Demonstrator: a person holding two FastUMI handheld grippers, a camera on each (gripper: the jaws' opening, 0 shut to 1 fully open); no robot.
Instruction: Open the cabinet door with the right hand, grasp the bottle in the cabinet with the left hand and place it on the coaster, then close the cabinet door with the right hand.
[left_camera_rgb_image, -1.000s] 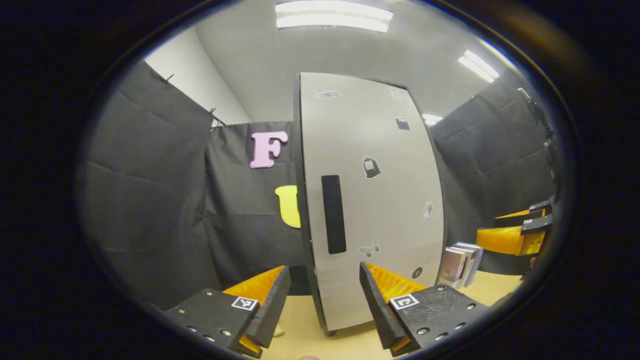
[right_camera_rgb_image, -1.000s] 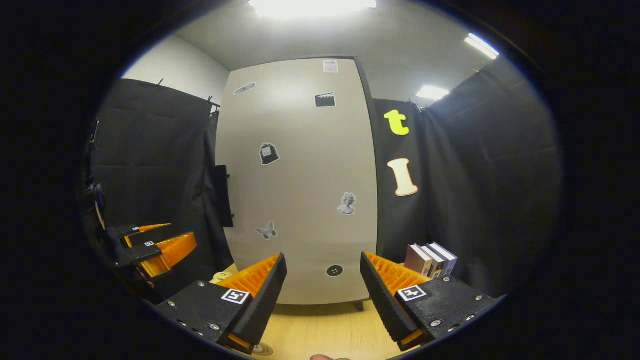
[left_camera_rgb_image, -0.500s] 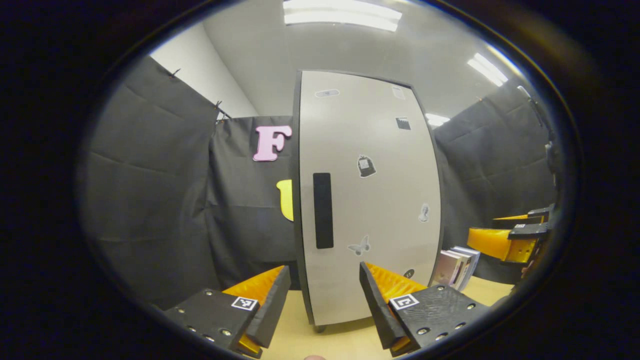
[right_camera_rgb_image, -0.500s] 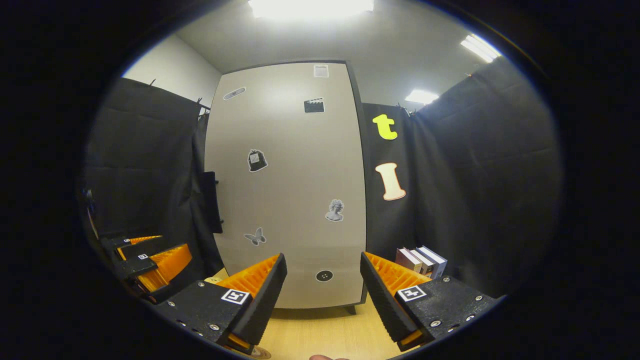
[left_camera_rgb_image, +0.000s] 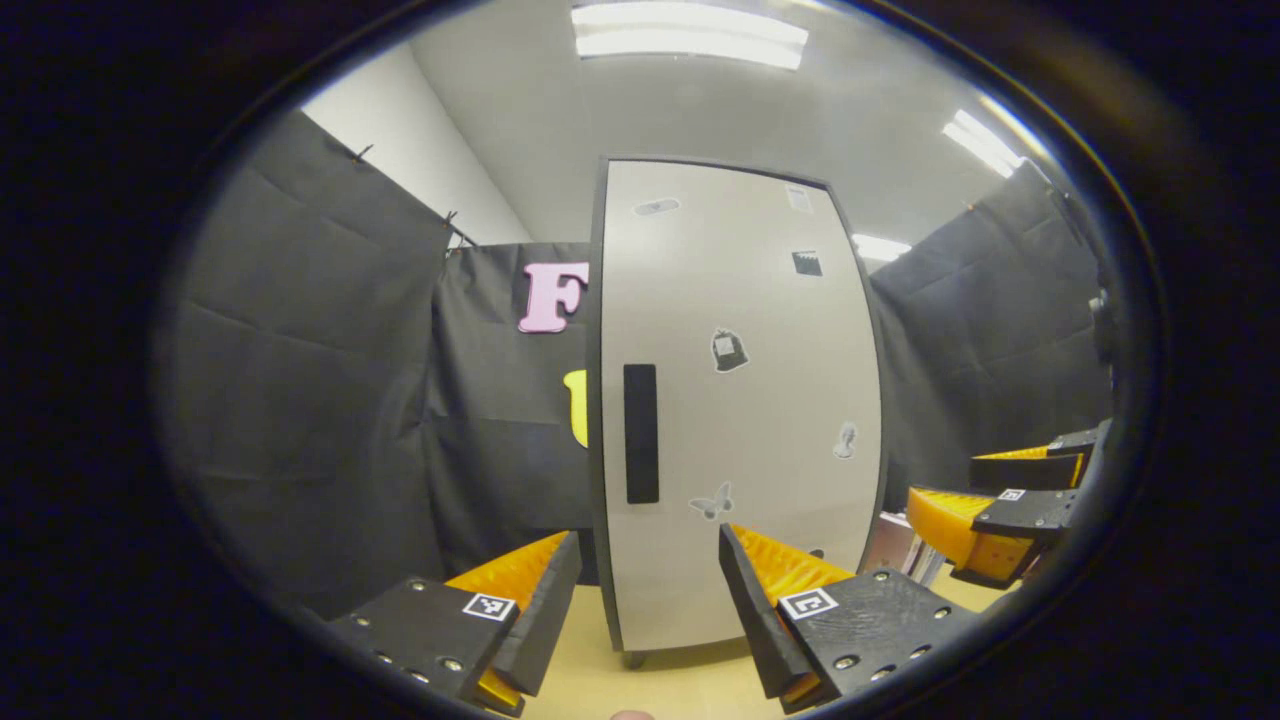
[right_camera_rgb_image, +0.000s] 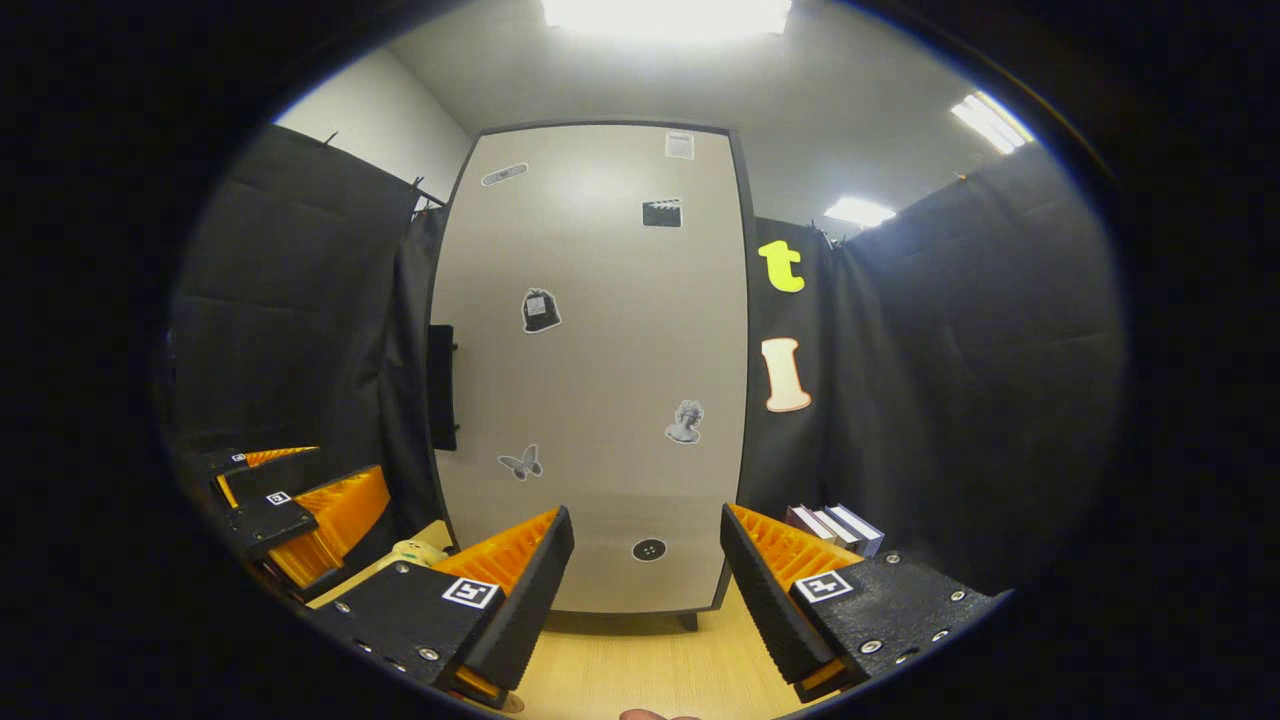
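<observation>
No words or numbers can be read here. The stickers on the cabinet door (right_camera_rgb_image: 600, 380) are just small pictures, like the butterfly sticker (right_camera_rgb_image: 522, 462) in the lower middle. The little paper label (right_camera_rgb_image: 679, 145) at the top of the door is too small to read. A square black-and-white pattern tag (right_camera_rgb_image: 470, 592) sits on the right gripper (right_camera_rgb_image: 645, 530), and another pattern tag (left_camera_rgb_image: 808, 603) sits on the left gripper (left_camera_rgb_image: 650, 550); they have no letters.
</observation>
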